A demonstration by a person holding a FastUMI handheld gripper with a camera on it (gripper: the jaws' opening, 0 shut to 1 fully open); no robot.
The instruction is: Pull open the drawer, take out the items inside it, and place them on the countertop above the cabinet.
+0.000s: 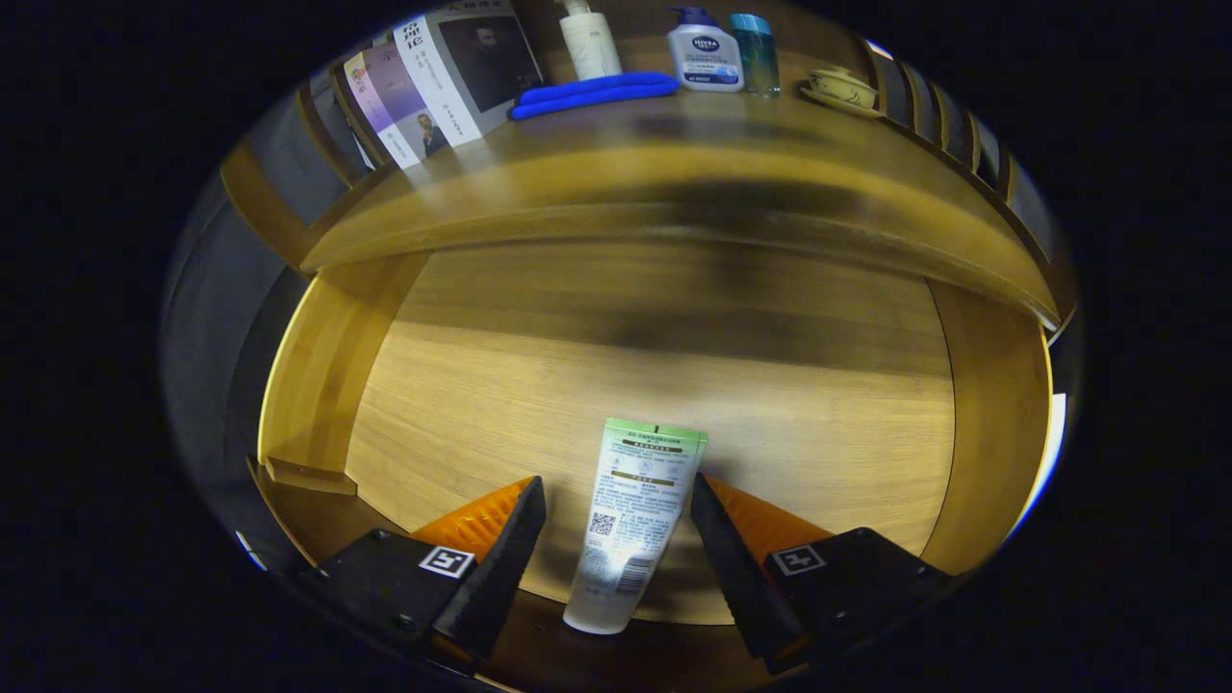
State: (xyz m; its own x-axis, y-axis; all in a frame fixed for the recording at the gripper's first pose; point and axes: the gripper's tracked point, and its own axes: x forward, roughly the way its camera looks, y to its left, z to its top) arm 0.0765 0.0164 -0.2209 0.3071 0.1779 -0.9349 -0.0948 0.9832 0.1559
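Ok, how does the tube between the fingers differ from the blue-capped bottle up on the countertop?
The tube lies flat in the open drawer; the blue-capped bottle stands upright on the countertop. The tube has a green end, the bottle a blue pump top. The tube sits between the open gripper fingers, ungripped; the bottle is far beyond. Both are mostly white.

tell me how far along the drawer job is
Done: the drawer is pulled open. In hand: the claw is open around a tube lying in the drawer, not yet gripping. Left: grip the tube, lift it and set it on the countertop.
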